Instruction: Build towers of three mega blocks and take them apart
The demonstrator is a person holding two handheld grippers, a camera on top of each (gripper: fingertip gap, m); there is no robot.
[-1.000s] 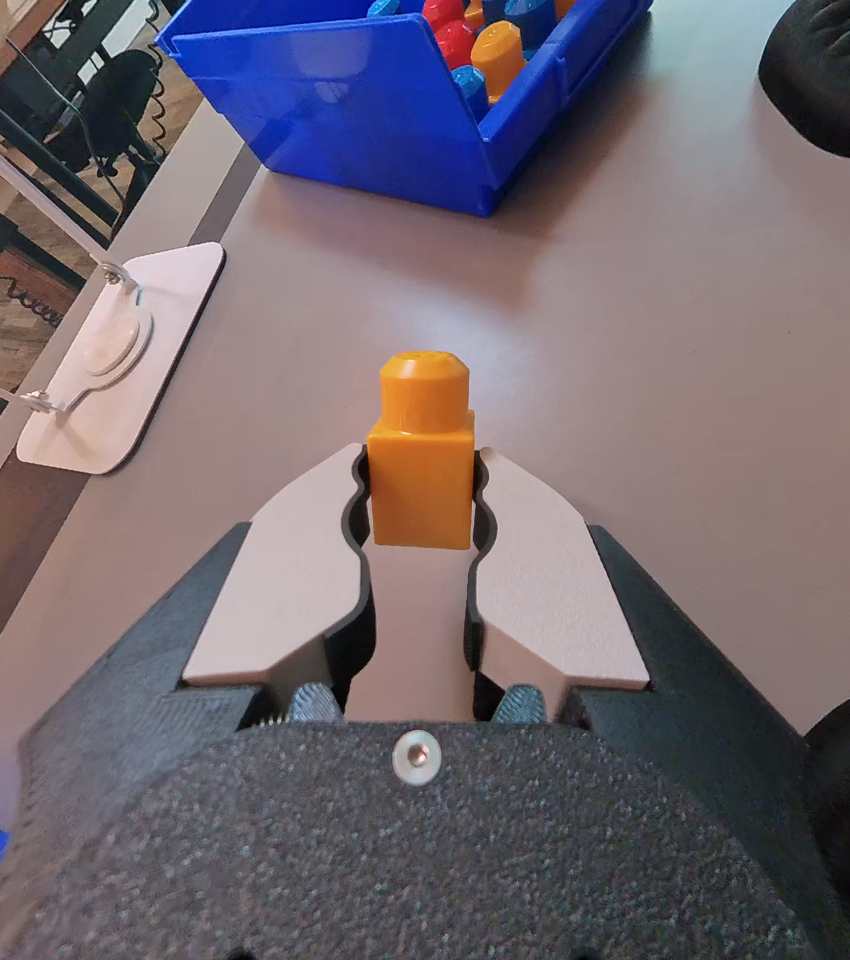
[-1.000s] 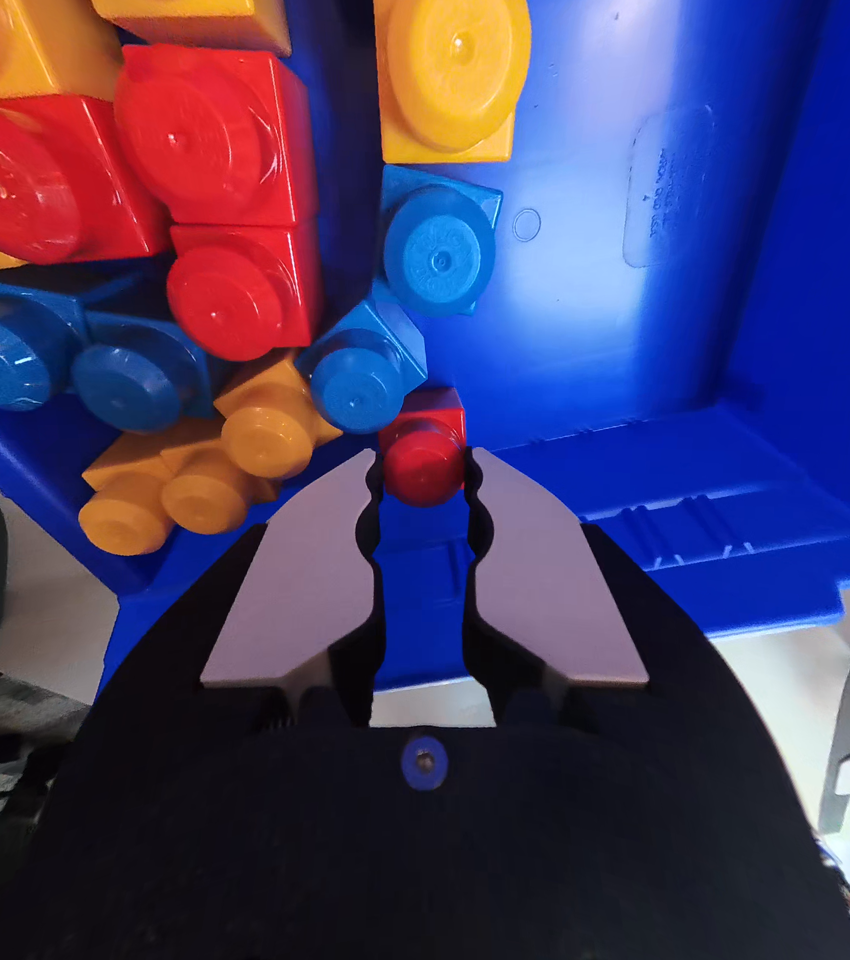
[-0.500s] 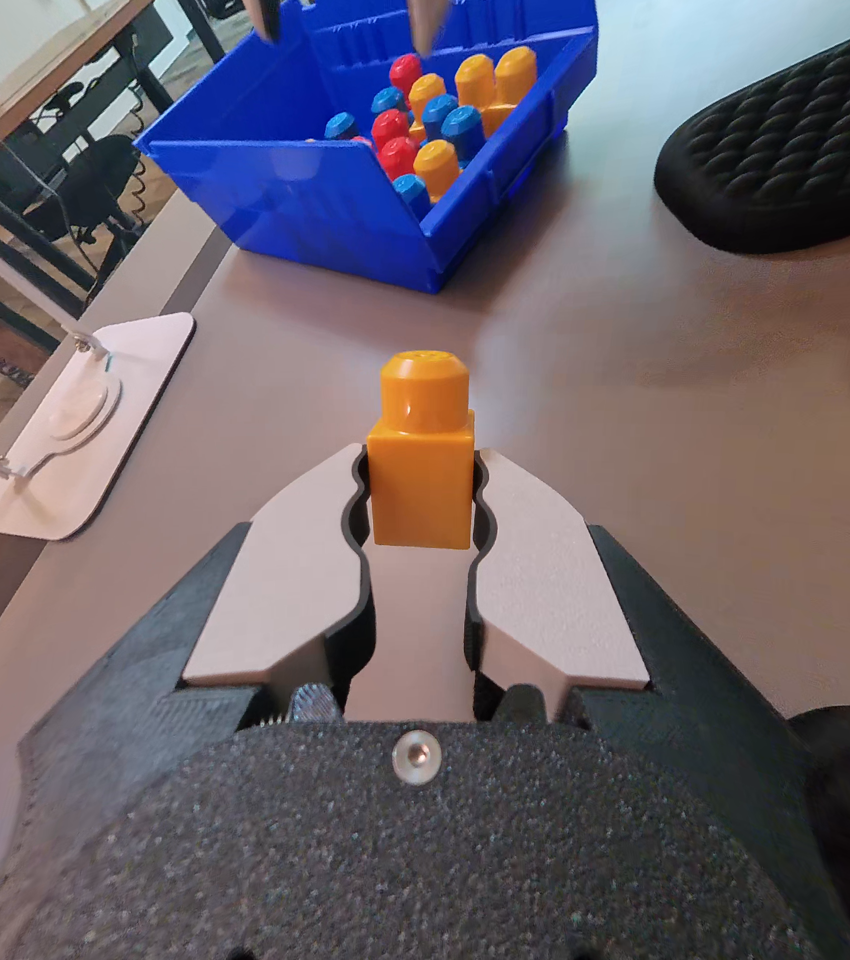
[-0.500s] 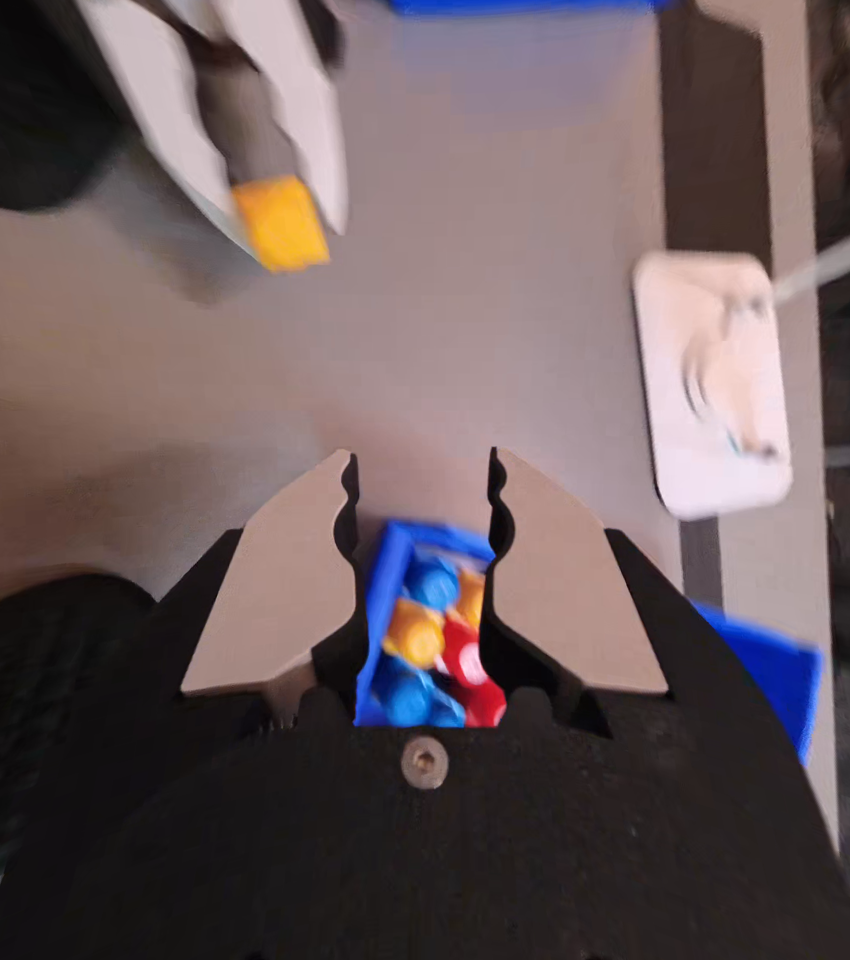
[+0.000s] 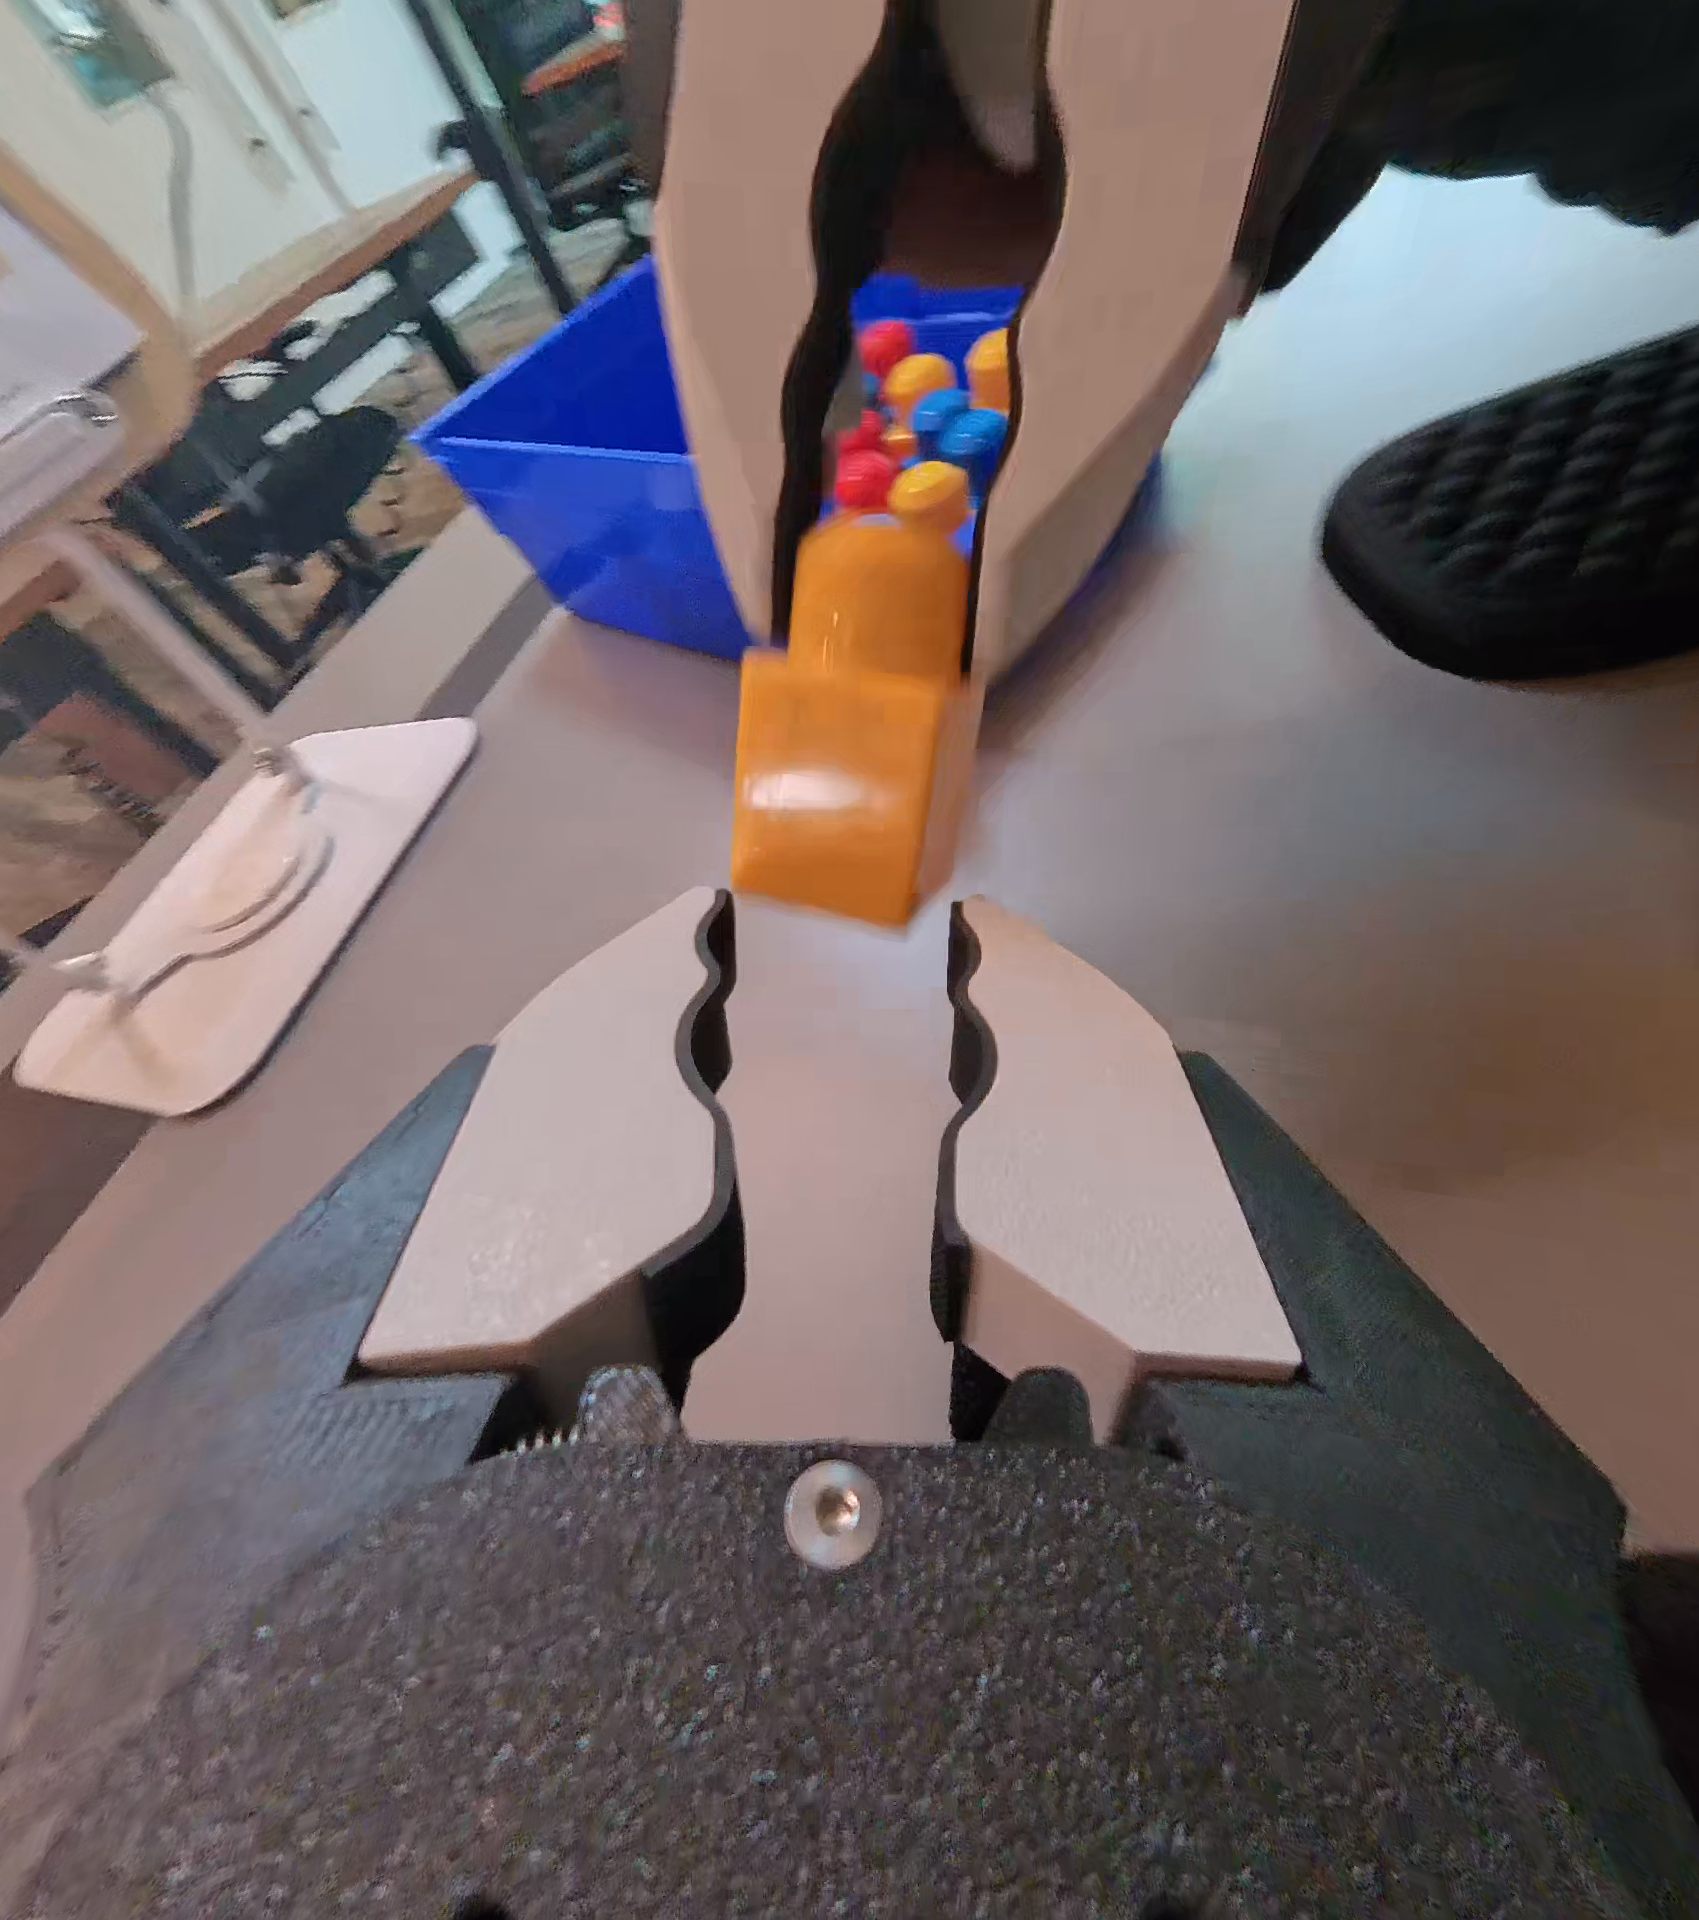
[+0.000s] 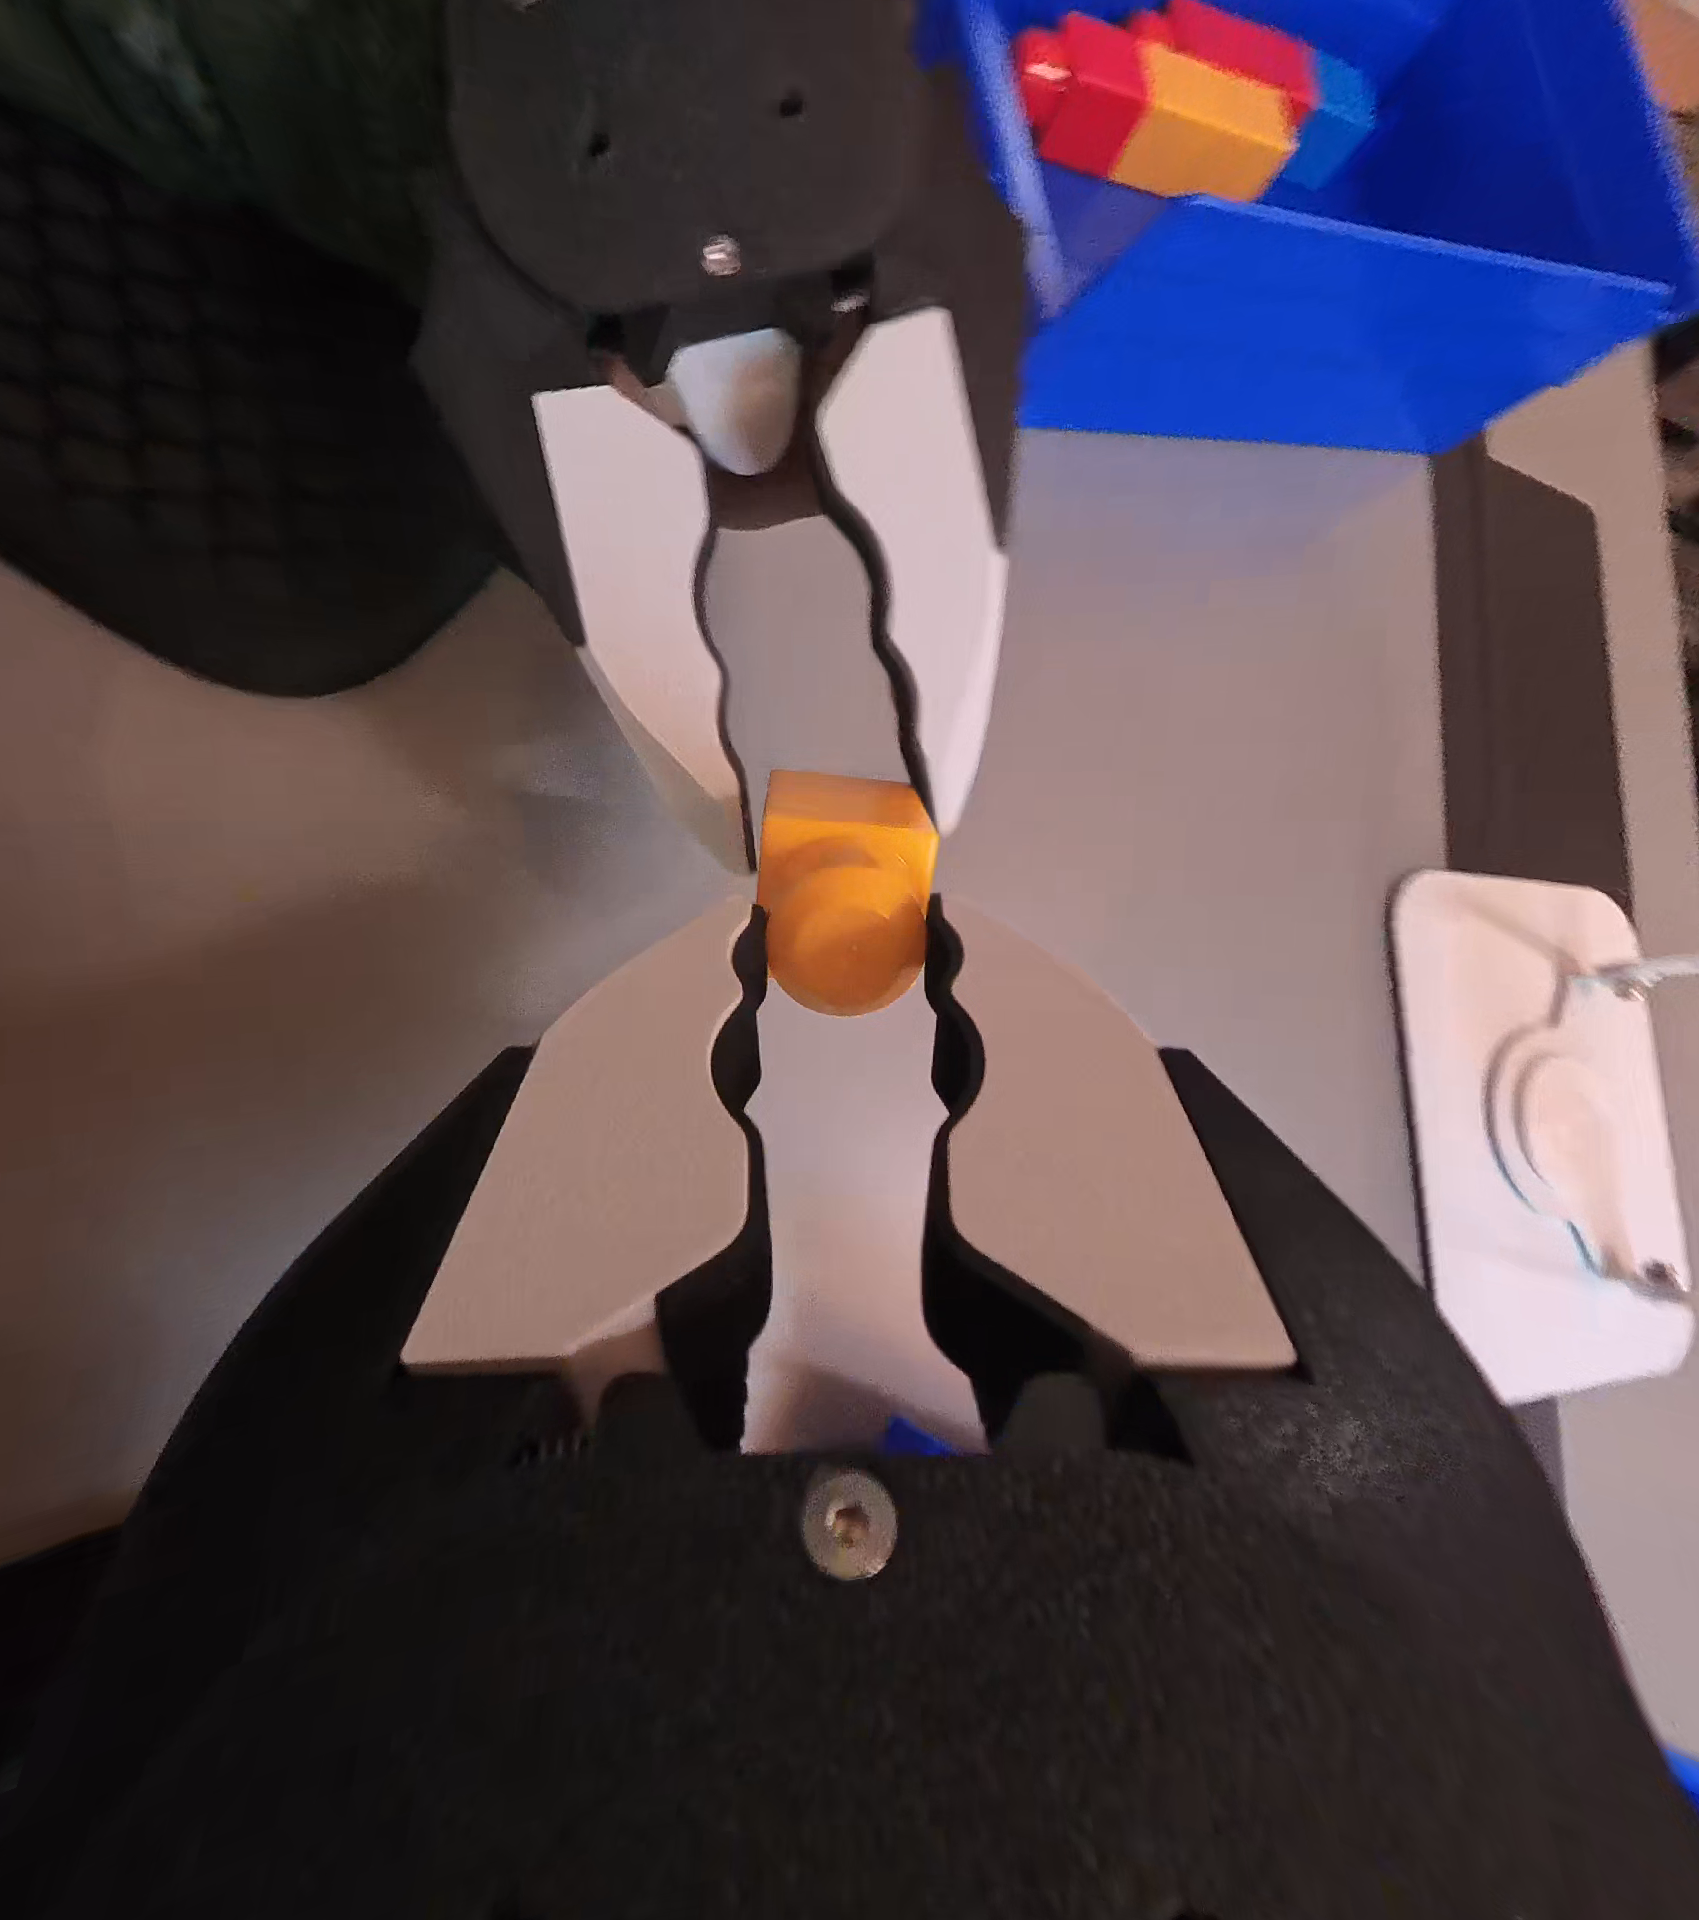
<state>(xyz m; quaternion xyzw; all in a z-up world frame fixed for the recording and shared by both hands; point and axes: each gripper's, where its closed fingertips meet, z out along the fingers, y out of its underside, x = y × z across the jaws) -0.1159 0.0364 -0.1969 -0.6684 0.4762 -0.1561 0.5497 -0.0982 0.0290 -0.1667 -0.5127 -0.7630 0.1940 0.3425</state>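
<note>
An orange mega block [image 5: 834, 790] hangs just above the table between the two grippers. My right gripper [image 6: 845, 925] is shut on its round stud [image 6: 845, 956]. In the left wrist view it comes down from above [image 5: 871, 613]. My left gripper [image 5: 840, 914] has its jaws slightly parted, and the block's base sits just beyond its fingertips. In the right wrist view its tips [image 6: 840, 831] flank the block's far edge with a thin gap on one side. The picture is blurred by motion.
A blue bin [image 5: 575, 499] with several red, blue and orange blocks [image 5: 928, 416] stands behind the block; it also shows in the right wrist view [image 6: 1344, 332]. A white plate [image 5: 232, 914] lies by the table's left edge. A black textured pad [image 5: 1593, 488] lies at the right. My left and right fingertips are right by each other.
My right gripper left the bin empty, swung over and shut on the orange block's stud. The block, held deep in my left jaws before, now sits at their tips, and they are slightly wider.
</note>
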